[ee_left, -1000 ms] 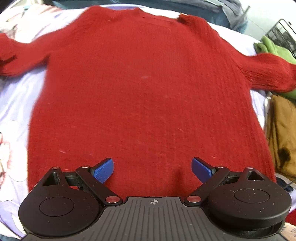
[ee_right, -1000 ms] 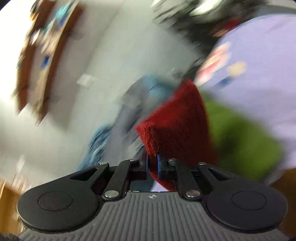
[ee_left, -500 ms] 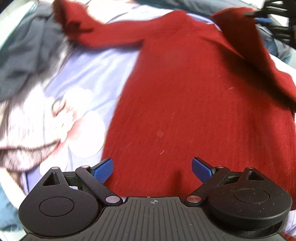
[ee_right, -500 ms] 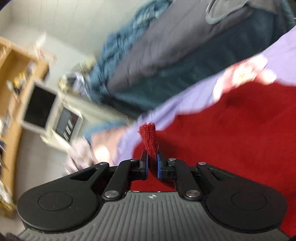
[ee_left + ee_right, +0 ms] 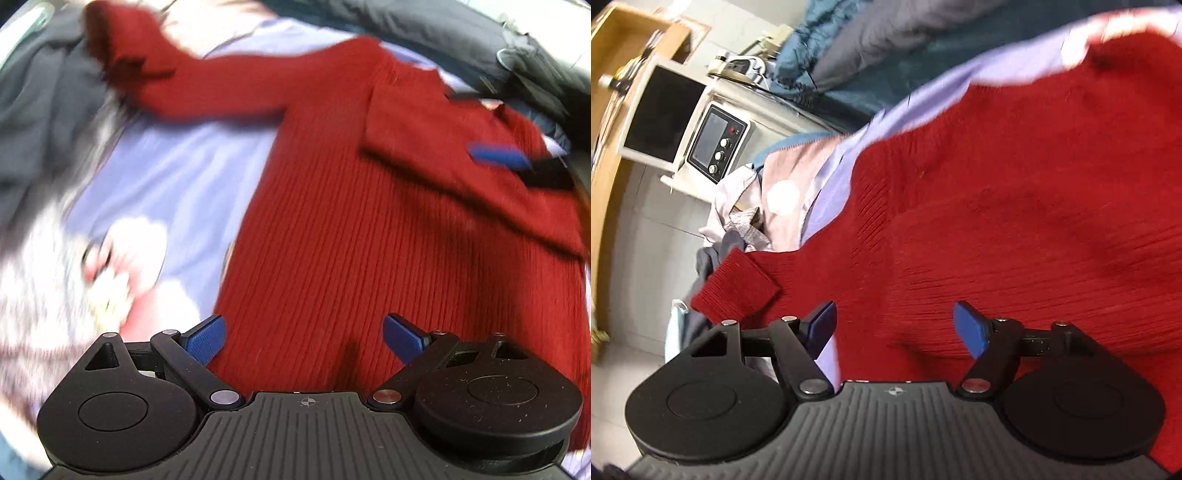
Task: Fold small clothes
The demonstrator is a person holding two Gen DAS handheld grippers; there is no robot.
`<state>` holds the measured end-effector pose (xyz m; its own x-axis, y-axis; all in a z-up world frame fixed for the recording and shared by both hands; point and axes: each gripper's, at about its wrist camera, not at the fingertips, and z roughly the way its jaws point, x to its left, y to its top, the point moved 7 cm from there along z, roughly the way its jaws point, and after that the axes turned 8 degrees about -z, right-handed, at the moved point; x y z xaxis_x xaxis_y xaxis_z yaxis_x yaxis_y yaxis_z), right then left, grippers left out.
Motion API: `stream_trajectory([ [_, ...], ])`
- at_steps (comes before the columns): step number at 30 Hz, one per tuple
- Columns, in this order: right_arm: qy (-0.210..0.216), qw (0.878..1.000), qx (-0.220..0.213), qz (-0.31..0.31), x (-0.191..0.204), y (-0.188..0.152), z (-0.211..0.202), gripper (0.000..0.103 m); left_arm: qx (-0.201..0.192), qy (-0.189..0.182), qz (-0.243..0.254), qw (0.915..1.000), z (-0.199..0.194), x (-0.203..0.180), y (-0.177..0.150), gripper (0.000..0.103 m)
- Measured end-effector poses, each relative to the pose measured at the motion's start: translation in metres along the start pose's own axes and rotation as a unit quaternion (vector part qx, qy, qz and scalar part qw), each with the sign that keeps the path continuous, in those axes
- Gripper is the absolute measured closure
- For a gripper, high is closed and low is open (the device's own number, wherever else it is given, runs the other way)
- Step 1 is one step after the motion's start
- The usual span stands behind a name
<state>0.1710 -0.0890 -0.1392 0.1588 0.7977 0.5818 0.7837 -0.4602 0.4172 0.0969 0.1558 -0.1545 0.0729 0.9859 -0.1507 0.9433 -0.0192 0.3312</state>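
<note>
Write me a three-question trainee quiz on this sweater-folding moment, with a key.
1. True or false: the right claw is clamped on the red sweater.
2. Which sleeve lies folded across the sweater's body in the left wrist view? A) the sleeve nearer the right claw B) the outstretched sleeve C) neither
3. Fill in: the sweater lies on a ____ coloured sheet.

Key
1. False: its jaws stand apart, having just opened, with nothing pinched between them.
2. A
3. lilac (pale purple)
</note>
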Motion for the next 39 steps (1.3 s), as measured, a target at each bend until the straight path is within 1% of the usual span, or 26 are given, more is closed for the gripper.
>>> stream_trajectory([
  [2, -0.049, 0.999, -0.004, -0.01, -0.024, -0.006, -0.022, 0.028, -0.013, -0.008, 0.005, 0.9999, 0.007, -0.011, 0.023, 0.0],
  [4, -0.105, 0.994, -0.009, -0.029, -0.049, -0.01, -0.048, 0.028, -0.031, -0.027, 0.01, 0.9991, 0.013, -0.026, 0.048, 0.0],
  [6, -0.158, 0.986, -0.016, -0.047, -0.072, -0.012, -0.073, 0.028, -0.042, -0.051, 0.017, 0.9977, 0.019, -0.044, 0.07, 0.0],
  [8, -0.196, 0.978, -0.025, -0.067, -0.091, -0.012, -0.094, 0.028, -0.05, -0.071, 0.028, 0.9958, 0.028, -0.065, 0.088, 0.0],
  [9, -0.22, 0.972, -0.033, -0.08, -0.099, -0.012, -0.103, 0.029, -0.055, -0.074, 0.039, 0.9949, 0.032, -0.075, 0.092, 0.0],
  [10, -0.253, 0.962, -0.044, -0.092, -0.108, -0.011, -0.113, 0.029, -0.064, -0.066, 0.052, 0.9944, 0.035, -0.085, 0.096, 0.0],
  [12, -0.296, 0.949, -0.053, -0.096, -0.124, -0.012, -0.125, 0.027, -0.09, -0.021, 0.063, 0.9937, 0.045, -0.091, 0.107, 0.0],
  [13, -0.304, 0.947, -0.052, -0.088, -0.131, -0.015, -0.13, 0.027, -0.098, 0.004, 0.058, 0.9935, 0.05, -0.091, 0.112, 0.0],
  [14, -0.304, 0.948, -0.05, -0.08, -0.139, -0.019, -0.131, 0.027, -0.1, 0.018, 0.049, 0.9936, 0.055, -0.091, 0.115, 0.0],
  [15, -0.303, 0.949, -0.047, -0.076, -0.143, -0.023, -0.131, 0.027, -0.095, 0.016, 0.041, 0.9945, 0.062, -0.091, 0.117, 0.0],
  [16, -0.304, 0.949, -0.043, -0.074, -0.146, -0.026, -0.131, 0.027, -0.082, 0.002, 0.036, 0.996, 0.07, -0.093, 0.116, 0.0],
  [18, -0.319, 0.944, -0.035, -0.076, -0.151, -0.033, -0.127, 0.027, -0.054, -0.024, 0.033, 0.9977, 0.081, -0.1, 0.113, 0.0],
  [19, -0.325, 0.942, -0.027, -0.077, -0.153, -0.038, -0.125, 0.027, -0.05, -0.023, 0.04, 0.9977, 0.084, -0.105, 0.111, 0.0],
  [21, -0.328, 0.941, -0.022, -0.08, -0.157, -0.044, -0.129, 0.027, -0.062, -0.01, 0.065, 0.9959, 0.086, -0.112, 0.109, 0.0],
  [23, -0.334, 0.939, -0.018, -0.085, -0.157, -0.048, -0.13, 0.023, -0.068, -0.006, 0.078, 0.9946, 0.088, -0.113, 0.108, 0.001],
  [25, -0.34, 0.936, -0.014, -0.09, -0.158, -0.048, -0.13, 0.022, -0.078, -0.019, 0.082, 0.9934, 0.082, -0.112, 0.112, 0.034],
  [26, -0.342, 0.934, -0.015, -0.099, -0.157, -0.048, -0.13, 0.023, -0.083, -0.023, 0.083, 0.9928, 0.076, -0.11, 0.113, 0.034],
  [28, -0.343, 0.931, -0.005, -0.127, -0.157, -0.048, -0.126, 0.033, -0.093, -0.029, 0.077, 0.9922, 0.064, -0.106, 0.113, 0.036],
  [29, -0.344, 0.927, 0.005, -0.147, -0.157, -0.048, -0.121, 0.058, -0.1, -0.028, 0.071, 0.9921, 0.062, -0.103, 0.116, 0.038],
  [30, -0.349, 0.922, 0.011, -0.165, -0.157, -0.047, -0.118, 0.079, -0.103, -0.027, 0.065, 0.9922, 0.059, -0.1, 0.117, 0.038],
  [31, -0.361, 0.916, 0.013, -0.175, -0.158, -0.046, -0.116, 0.08, -0.104, -0.024, 0.061, 0.9924, 0.057, -0.097, 0.118, 0.038],
  [32, -0.367, 0.914, 0.013, -0.175, -0.16, -0.046, -0.116, 0.084, -0.105, -0.018, 0.061, 0.9924, 0.057, -0.094, 0.118, 0.038],
  [34, -0.371, 0.914, 0.015, -0.164, -0.161, -0.048, -0.117, 0.085, -0.11, -0.001, 0.07, 0.9915, 0.056, -0.089, 0.117, 0.041],
  [36, -0.378, 0.913, 0.026, -0.149, -0.164, -0.054, -0.116, 0.091, -0.102, 0.014, 0.066, 0.9925, 0.06, -0.082, 0.112, 0.046],
  [38, -0.367, 0.922, 0.046, -0.111, -0.173, -0.064, -0.115, 0.088, -0.077, 0.022, 0.062, 0.9949, 0.071, -0.076, 0.105, 0.048],
  [39, -0.364, 0.925, 0.026, -0.102, -0.173, -0.062, -0.121, 0.083, -0.076, 0.021, 0.061, 0.995, 0.073, -0.075, 0.103, 0.046],
])
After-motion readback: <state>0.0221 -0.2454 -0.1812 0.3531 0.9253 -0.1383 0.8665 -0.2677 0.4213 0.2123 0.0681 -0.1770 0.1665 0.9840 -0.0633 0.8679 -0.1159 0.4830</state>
